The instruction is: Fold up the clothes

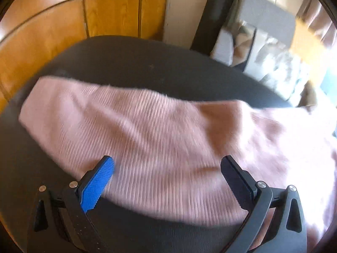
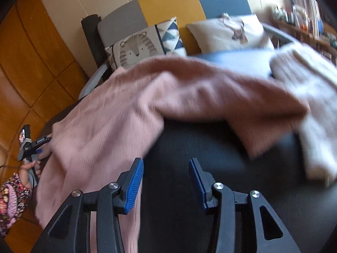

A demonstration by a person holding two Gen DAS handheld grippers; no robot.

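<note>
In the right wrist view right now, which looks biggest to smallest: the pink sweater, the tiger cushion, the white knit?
1. pink sweater
2. white knit
3. tiger cushion
The last two are unsure: the knit is cut off by the frame and lies nearer the camera.

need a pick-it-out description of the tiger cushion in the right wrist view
Start at the sofa with the grey, yellow and blue back panels behind the dark table. Three cushions lean against it; the tiger cushion is the leftmost, just above the pink sweater. Only it bears a grey striped tiger face; its neighbour shows blue triangles, and the cream one sits further right.
</note>
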